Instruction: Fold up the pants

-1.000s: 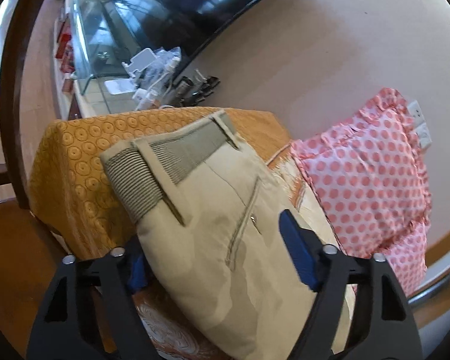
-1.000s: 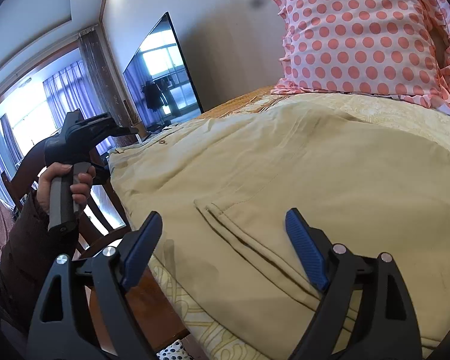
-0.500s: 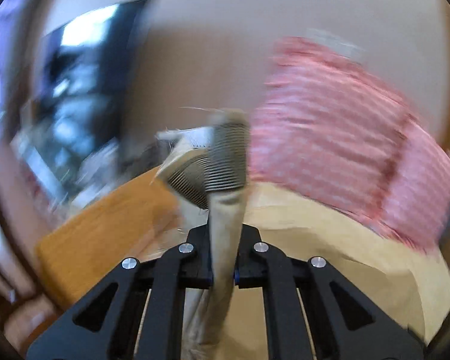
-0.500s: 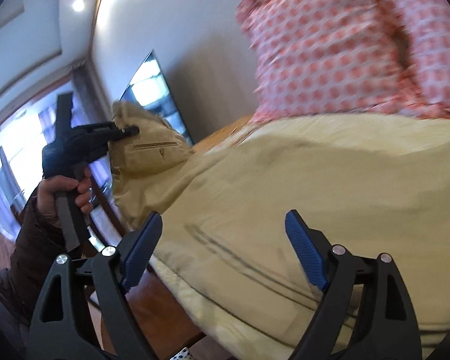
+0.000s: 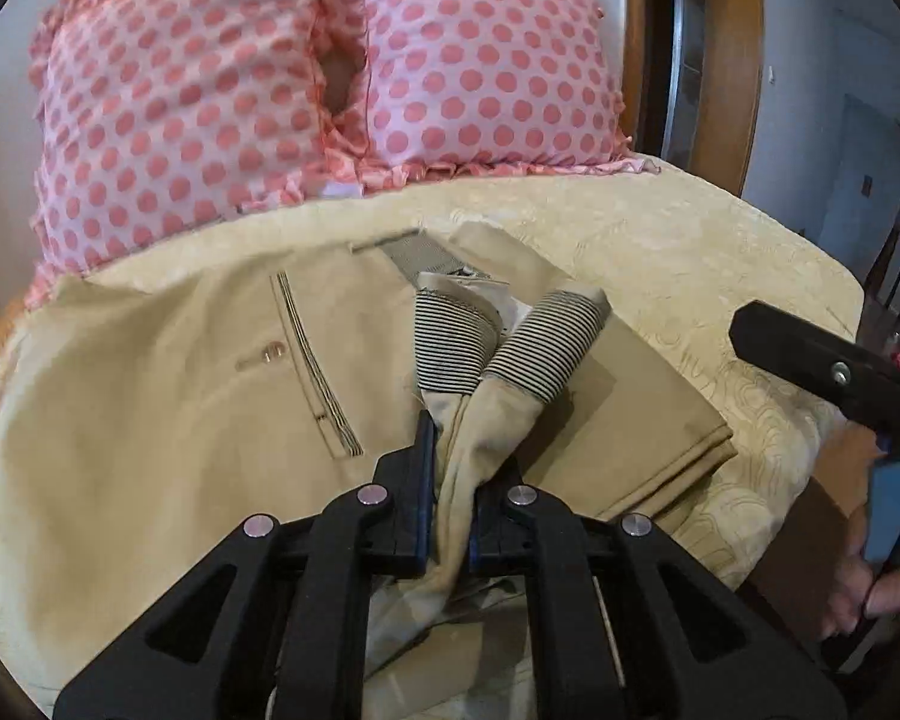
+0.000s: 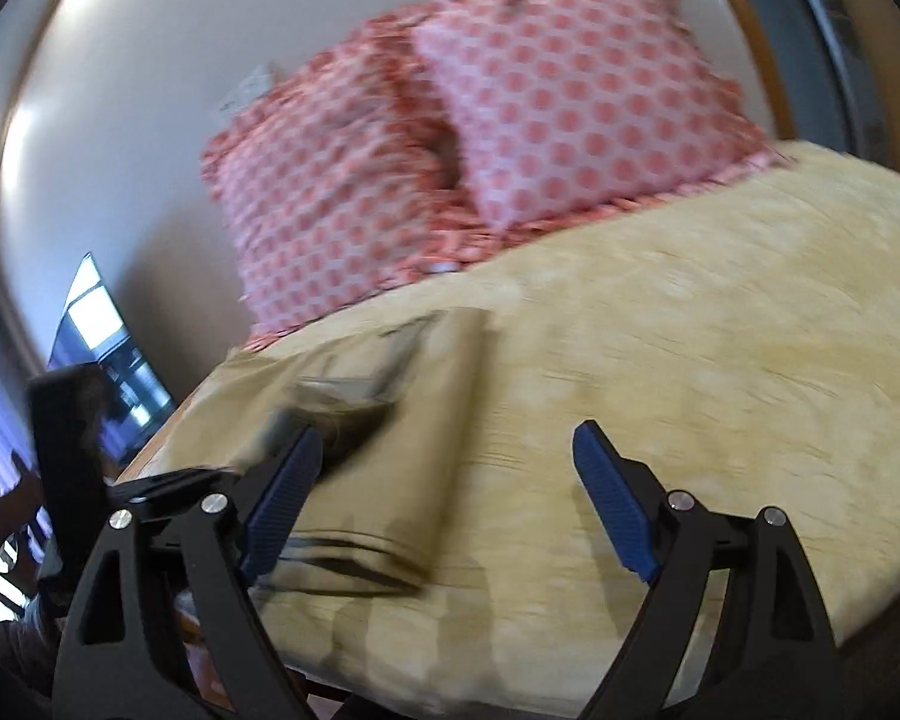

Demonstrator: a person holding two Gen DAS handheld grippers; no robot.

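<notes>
Beige pants (image 5: 168, 420) lie on the cream bedspread (image 5: 660, 240), folded over so the striped waistband (image 5: 498, 342) rests on top near the leg hems (image 5: 678, 456). My left gripper (image 5: 450, 516) is shut on a bunch of the pants fabric just below the waistband. My right gripper (image 6: 444, 504) is open and empty, hovering over the bedspread beside the pants (image 6: 402, 420); its view is blurred. The right gripper also shows in the left wrist view (image 5: 834, 372).
Two pink polka-dot pillows (image 5: 330, 78) lean against the wall at the back of the bed. A wooden door frame (image 5: 720, 60) stands at the right. A dark TV screen (image 6: 108, 354) is at the left.
My left gripper shut on the waistband end, lifted it and carried it over across the pants toward the hems. My right gripper swung right, away from the pants.
</notes>
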